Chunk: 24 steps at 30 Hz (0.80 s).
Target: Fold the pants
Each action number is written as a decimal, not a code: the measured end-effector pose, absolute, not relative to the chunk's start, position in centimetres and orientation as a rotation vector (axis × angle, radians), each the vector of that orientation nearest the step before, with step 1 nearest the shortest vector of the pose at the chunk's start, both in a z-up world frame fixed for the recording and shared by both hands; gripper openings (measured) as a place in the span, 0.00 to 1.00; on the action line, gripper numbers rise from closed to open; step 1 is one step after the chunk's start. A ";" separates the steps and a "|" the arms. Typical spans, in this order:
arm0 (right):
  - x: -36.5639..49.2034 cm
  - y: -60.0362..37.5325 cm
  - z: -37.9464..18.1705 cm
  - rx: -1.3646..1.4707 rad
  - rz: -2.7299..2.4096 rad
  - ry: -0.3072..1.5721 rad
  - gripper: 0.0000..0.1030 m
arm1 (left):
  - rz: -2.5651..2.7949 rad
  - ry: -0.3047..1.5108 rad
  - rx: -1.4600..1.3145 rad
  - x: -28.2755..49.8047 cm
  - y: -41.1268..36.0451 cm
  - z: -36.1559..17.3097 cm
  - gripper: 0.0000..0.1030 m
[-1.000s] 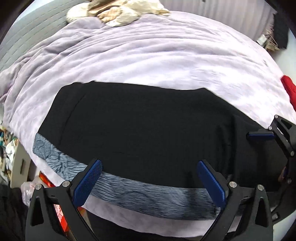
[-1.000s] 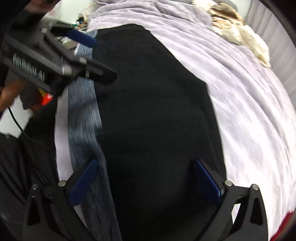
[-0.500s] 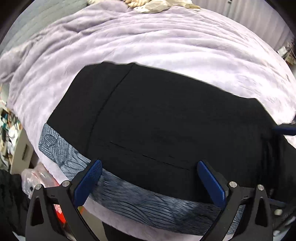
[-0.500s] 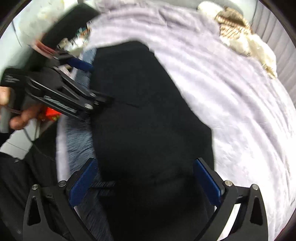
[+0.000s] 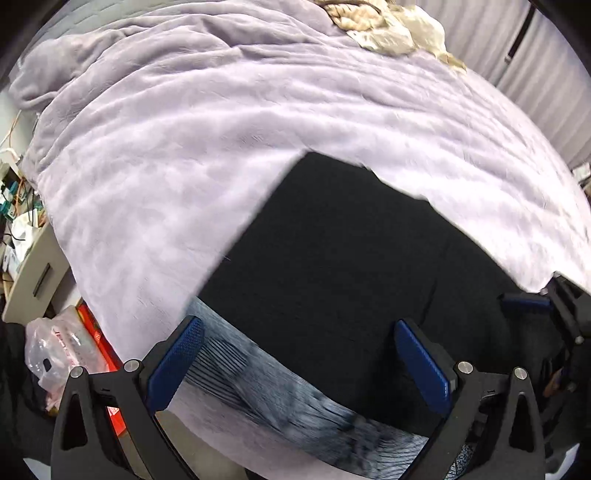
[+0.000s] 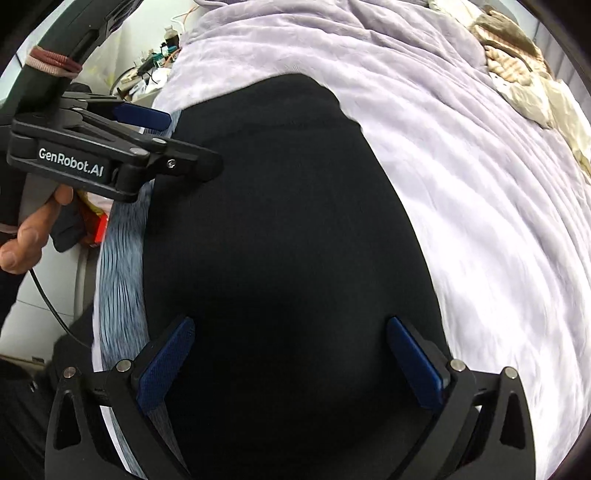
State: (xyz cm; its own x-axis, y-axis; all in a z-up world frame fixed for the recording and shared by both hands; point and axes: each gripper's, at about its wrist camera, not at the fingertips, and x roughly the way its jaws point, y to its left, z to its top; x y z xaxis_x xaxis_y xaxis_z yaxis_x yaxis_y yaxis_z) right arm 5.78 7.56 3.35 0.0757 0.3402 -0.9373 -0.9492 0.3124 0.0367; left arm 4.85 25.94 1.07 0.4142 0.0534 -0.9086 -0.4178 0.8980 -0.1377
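Observation:
Black pants (image 5: 332, 266) lie flat on a lilac blanket (image 5: 221, 122), near the bed's front edge. They also fill the middle of the right wrist view (image 6: 280, 236). My left gripper (image 5: 299, 365) is open and empty, just above the pants' near edge. My right gripper (image 6: 288, 362) is open and empty over the pants. The left gripper also shows in the right wrist view (image 6: 177, 136) at the pants' left side. Part of the right gripper shows at the right edge of the left wrist view (image 5: 524, 301).
A blue-grey patterned strip of cloth (image 5: 280, 398) runs along the bed's front edge beside the pants. Beige bedding (image 5: 384, 26) is heaped at the far end. Left of the bed are a plastic bag (image 5: 55, 354), a red item (image 5: 96, 339) and cluttered furniture (image 5: 18, 206).
Both grippers have swung over the pants and stayed open. The left view has shifted left, so the pants sit lower and to the right. The right gripper has come closer to the left one.

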 end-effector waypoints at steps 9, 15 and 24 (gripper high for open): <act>7.2 11.7 4.3 -0.717 1.135 1.022 1.00 | 0.240 1.060 -0.443 4.5 29.8 2.0 1.00; 10.8 10.4 4.4 -0.739 1.169 1.073 1.00 | 0.071 1.101 -0.455 4.6 30.4 0.6 1.00; 12.2 12.1 1.6 -0.710 1.343 1.198 0.77 | -0.169 1.059 -0.471 3.9 32.4 0.9 1.00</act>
State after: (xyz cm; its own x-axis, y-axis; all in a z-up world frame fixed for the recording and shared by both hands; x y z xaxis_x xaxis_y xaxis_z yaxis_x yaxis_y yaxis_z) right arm 12.15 12.05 1.57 -0.1731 0.3406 -0.9241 -0.9569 0.1639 0.2397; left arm 3.93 32.37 0.94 0.4877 -0.3554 -0.7974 -0.0889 0.8884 -0.4503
